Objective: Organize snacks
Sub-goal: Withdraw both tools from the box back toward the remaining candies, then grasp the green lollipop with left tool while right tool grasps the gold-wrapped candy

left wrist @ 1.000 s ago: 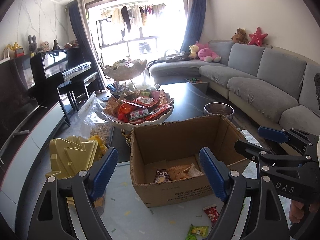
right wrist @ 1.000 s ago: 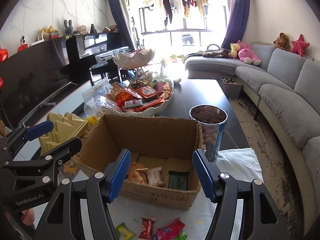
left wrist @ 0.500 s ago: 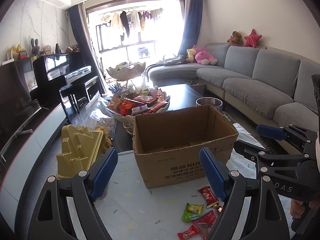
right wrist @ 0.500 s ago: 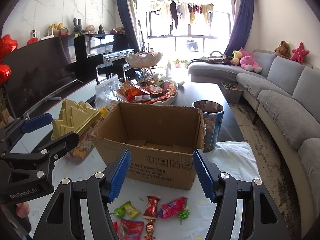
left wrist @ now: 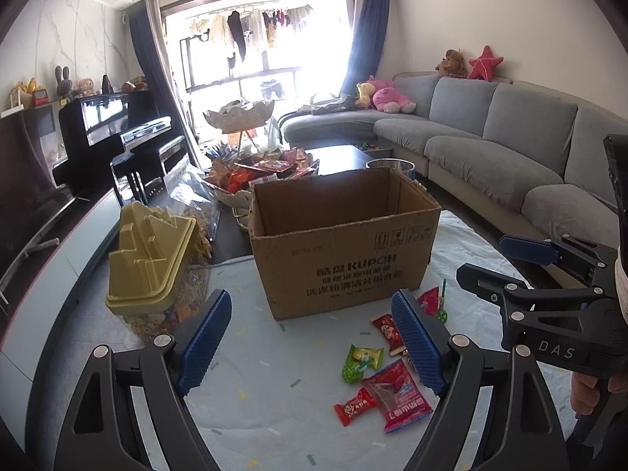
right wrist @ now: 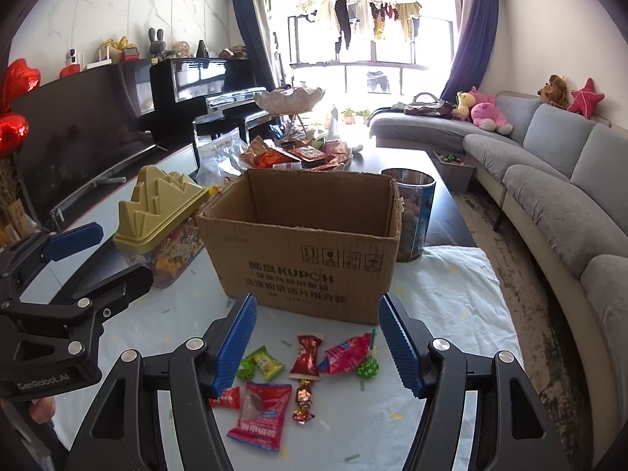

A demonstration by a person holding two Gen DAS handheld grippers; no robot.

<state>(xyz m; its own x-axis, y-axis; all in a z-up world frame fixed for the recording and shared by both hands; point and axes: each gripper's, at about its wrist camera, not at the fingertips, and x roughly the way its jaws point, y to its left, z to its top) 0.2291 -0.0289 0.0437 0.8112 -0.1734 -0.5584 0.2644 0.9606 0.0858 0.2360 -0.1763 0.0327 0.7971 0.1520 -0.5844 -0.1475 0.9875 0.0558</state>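
From this low angle the inside floor of the cardboard box (right wrist: 306, 243) is hidden — only its bare inner walls show, so whether it holds anything cannot be told. The left gripper's near finger covers part of one red wrapper (left wrist: 386, 327), and the small print on the loose snacks is too fine to read.

The box stands open-topped on the cloth-covered counter (right wrist: 451, 298), printed "KUPOH" above lines of Chinese characters and handling symbols. Left of it sits a clear jar (right wrist: 172, 259) of small mixed pieces under a yellow stepped lid. Behind the box's right corner stands a tall tub (right wrist: 412, 216) filled with brown balls, and farther back a tiered bowl (right wrist: 298, 157) heaped with packets.

The loose snacks lie on the cloth just in front of the box: a green candy (right wrist: 261, 365), a large red packet (right wrist: 261, 412), a pink packet (right wrist: 345, 355), a green lollipop (right wrist: 368, 367).

The left gripper (left wrist: 310, 341) and right gripper (right wrist: 316, 343) hover above them, jaws apart and empty — bodies marked "GenRobot.AI" and "DAS".
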